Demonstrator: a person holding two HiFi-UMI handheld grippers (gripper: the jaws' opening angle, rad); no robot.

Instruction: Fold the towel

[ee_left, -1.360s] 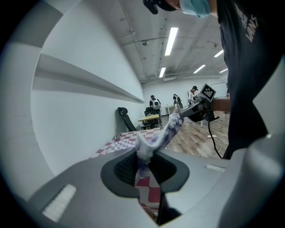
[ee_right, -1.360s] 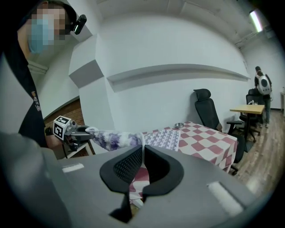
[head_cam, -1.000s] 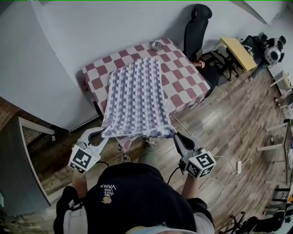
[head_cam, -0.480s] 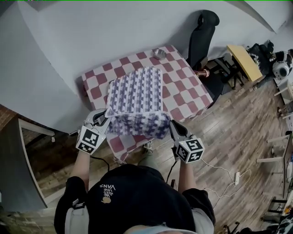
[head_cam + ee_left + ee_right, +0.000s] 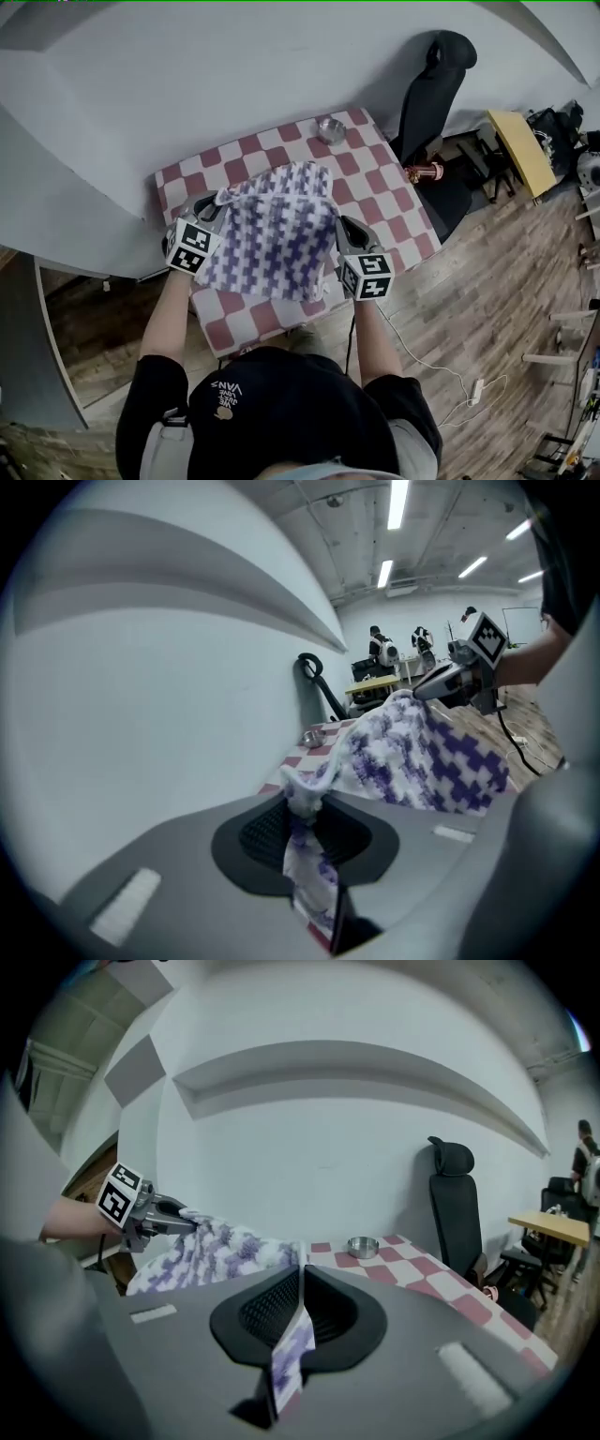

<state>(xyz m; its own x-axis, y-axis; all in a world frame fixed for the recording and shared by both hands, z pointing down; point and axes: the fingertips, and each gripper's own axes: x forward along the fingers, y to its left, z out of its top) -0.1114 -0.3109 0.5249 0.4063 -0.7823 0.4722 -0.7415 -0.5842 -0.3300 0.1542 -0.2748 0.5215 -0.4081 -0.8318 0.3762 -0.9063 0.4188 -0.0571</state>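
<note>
Head view: one purple-and-white patterned fabric towel [image 5: 277,234], one table under a red-and-white checked cloth [image 5: 380,183], one small round metal bowl [image 5: 330,128] at the table's far edge, one black office chair [image 5: 436,89] at far right. Two grippers. My left gripper [image 5: 214,200]: jaws nearly together, pinching a bunched towel corner. My right gripper [image 5: 339,227]: jaws pressed tight on a thin towel edge. The towel spans between them, over the table's left half. Readable text: "VANS" on my black top [image 5: 281,412].
</note>
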